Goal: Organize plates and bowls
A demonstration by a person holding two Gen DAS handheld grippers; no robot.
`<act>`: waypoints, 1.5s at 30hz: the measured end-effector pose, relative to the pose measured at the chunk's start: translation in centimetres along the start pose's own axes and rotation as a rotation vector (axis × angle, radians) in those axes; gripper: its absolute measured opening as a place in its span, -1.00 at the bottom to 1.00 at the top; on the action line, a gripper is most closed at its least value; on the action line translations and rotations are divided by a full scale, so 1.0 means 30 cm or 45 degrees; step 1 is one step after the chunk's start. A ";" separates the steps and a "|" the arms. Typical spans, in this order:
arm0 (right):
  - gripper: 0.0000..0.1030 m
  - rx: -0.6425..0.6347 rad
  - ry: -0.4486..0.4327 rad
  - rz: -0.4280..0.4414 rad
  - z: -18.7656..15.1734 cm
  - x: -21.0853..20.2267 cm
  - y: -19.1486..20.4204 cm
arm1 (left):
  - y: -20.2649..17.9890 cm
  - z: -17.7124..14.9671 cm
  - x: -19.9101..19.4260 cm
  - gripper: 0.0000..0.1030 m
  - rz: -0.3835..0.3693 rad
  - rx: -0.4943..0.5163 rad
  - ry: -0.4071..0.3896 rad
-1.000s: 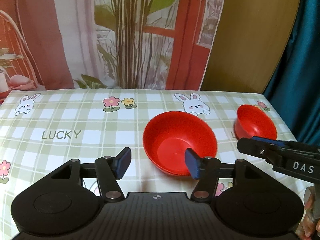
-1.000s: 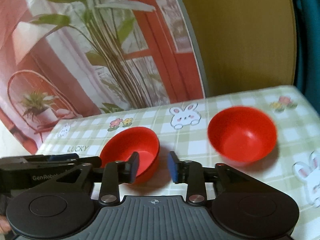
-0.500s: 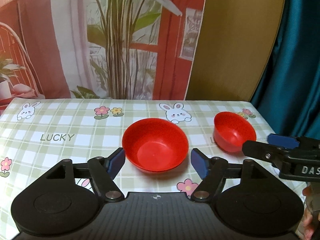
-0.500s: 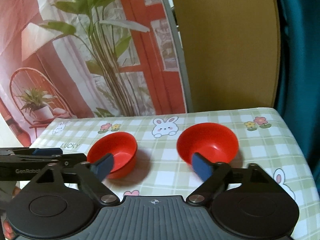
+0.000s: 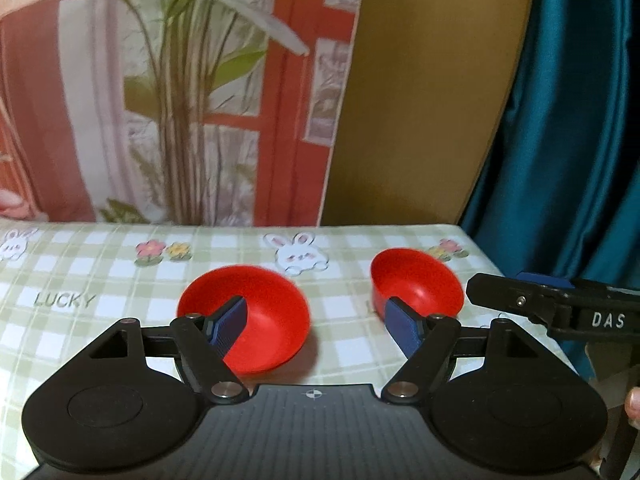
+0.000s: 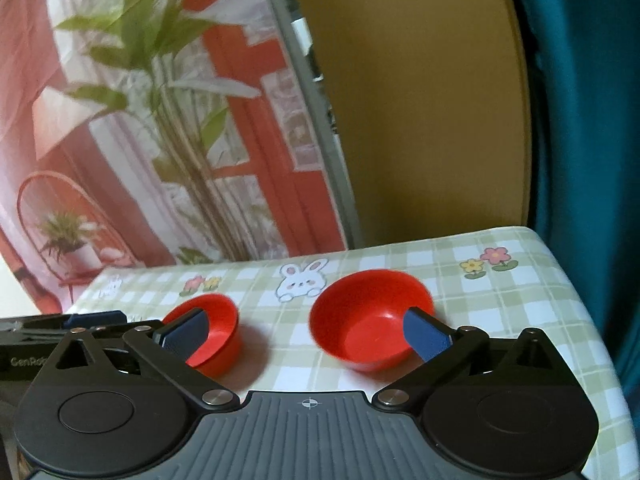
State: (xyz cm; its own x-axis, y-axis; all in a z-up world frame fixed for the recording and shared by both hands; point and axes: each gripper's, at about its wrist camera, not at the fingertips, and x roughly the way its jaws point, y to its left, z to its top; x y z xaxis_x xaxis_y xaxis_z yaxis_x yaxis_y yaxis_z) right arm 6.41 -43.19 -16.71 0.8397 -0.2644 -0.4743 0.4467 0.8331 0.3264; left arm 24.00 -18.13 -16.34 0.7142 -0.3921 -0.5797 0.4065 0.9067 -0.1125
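Observation:
Two red bowls stand upright and apart on the checked tablecloth (image 5: 100, 272). In the left wrist view the wide left bowl (image 5: 272, 316) sits just beyond my left gripper (image 5: 316, 316), which is open with nothing between its blue pads (image 5: 228, 322). The deeper right bowl (image 5: 420, 280) stands behind the other pad. My right gripper (image 5: 516, 286) reaches in from the right edge. In the right wrist view my right gripper (image 6: 304, 328) is open wide, its jaws still opening, and holds nothing. The left bowl (image 6: 220, 316) and right bowl (image 6: 360, 320) lie beyond its fingertips.
The table's right edge (image 6: 580, 312) drops off beside a teal curtain (image 6: 592, 120). A printed backdrop with a plant (image 5: 180, 100) and a brown panel (image 5: 420, 100) stand behind the far edge. A person's fingertip (image 5: 632, 404) shows at the right. My left gripper (image 6: 80, 320) shows at the left edge.
Both grippers have drawn back from the bowls, which now look smaller and farther. The right gripper has gone from nearly shut to wide open. The left one has opened wider.

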 end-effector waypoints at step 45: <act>-0.10 0.058 0.087 -0.081 -0.065 0.299 -0.274 | -0.117 -0.009 0.477 0.03 -0.184 0.038 0.251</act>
State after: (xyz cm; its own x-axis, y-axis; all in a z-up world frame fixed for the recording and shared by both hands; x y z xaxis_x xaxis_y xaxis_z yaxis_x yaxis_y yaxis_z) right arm 9.66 -51.47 -25.25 0.7872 -0.2810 -0.5490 0.5129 0.7926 0.3298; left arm 32.63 -26.88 -24.47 0.5237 -0.4767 -0.7060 0.5151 0.8373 -0.1833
